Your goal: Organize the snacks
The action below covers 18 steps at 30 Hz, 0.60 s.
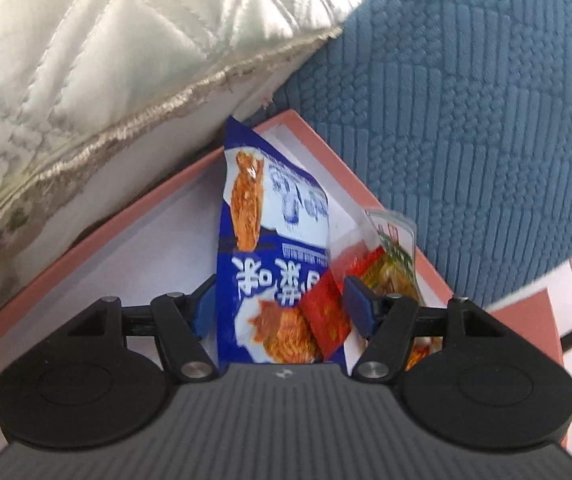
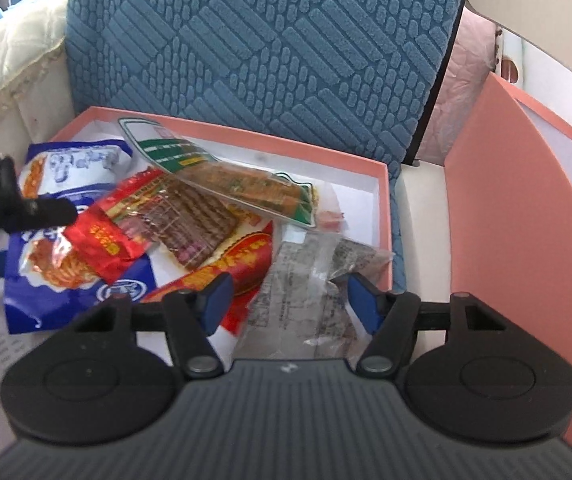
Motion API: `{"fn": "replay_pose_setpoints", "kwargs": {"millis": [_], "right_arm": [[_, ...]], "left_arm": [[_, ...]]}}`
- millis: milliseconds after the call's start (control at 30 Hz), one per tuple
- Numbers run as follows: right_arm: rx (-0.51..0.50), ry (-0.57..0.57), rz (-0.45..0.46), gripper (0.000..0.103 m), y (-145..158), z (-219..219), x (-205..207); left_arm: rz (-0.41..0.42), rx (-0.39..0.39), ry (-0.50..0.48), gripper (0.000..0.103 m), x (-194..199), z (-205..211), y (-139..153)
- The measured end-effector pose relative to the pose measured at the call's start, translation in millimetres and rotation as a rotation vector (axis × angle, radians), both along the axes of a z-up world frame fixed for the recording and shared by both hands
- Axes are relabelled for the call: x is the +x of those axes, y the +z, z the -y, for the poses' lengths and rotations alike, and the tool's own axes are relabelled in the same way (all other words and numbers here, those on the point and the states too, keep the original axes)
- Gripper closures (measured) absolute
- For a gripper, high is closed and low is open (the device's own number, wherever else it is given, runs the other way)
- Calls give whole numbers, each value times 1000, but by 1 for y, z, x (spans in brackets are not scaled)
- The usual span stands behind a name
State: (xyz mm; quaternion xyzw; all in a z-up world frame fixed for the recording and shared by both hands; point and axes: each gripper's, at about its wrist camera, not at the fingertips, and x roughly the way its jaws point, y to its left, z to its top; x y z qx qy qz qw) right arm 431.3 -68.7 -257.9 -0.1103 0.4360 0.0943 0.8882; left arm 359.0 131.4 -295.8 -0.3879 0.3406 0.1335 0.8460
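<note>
A blue cushion (image 2: 254, 40) with a raised pattern of bars and blocks stands upright across the back. To its left lies a cream quilted cover (image 1: 86, 40) with a frayed braided edge, pressed against the cushion's side. At the far right, pale pink quilted fabric (image 2: 462, 80) shows beside a dark frame. Soft daylight falls evenly over everything.

big white Chinese chars on blue snack bag (image 1: 270, 248), upside down, not legible, other pkt print too blurred
</note>
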Motion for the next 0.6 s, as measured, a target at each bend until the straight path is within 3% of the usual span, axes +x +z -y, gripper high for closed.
{"fn": "replay_pose_setpoints", "kwargs": {"millis": [100,400,467,600], "right_arm": [[11,-17,-21,47,-5,3,5],[15,-10,-13,54,-5,4,4],[16,-9,-13,55,-5,4,4],[22,-9,-13,56,-4,5,3]], "left_arm": [[8,-15,25,34,5,-3,-1],[-6,12,77,41,22,-5,-1],[-24,50,63,54,27,-4,-1],[-34,46,42,67,28,-9,-3]]}}
